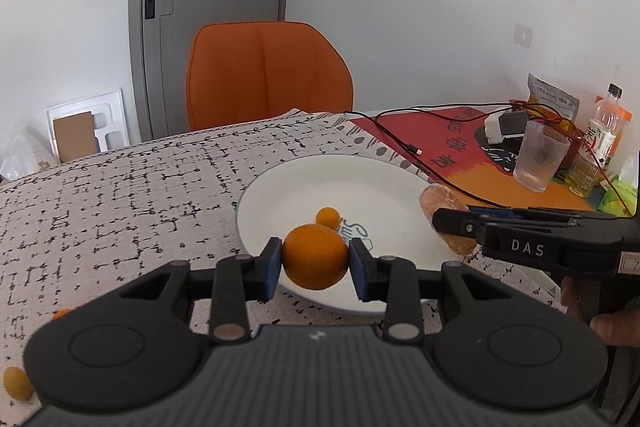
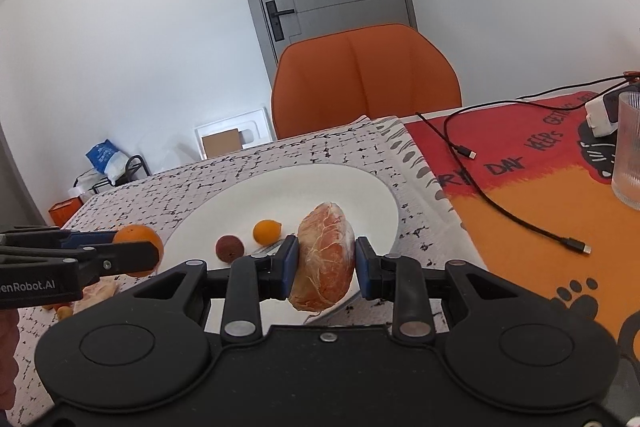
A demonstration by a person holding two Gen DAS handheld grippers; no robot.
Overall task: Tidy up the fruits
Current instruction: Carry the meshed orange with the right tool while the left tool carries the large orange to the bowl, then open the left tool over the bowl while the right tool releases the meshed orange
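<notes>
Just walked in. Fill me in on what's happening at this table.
A person is sorting fruit with two handheld grippers. The left gripper is shut on an orange above the near rim of the white plate; the right gripper is shut on a peeled pomelo segment. A kumquat and a small dark fruit lie on the plate.

One orange (image 1: 315, 255), two peeled pomelo segments (image 2: 326, 255), three kumquats (image 2: 267, 230), one brown fruit (image 2: 229, 248), one plate (image 2: 248, 199), one glass (image 1: 540, 155), one bottle (image 1: 600, 139).
</notes>
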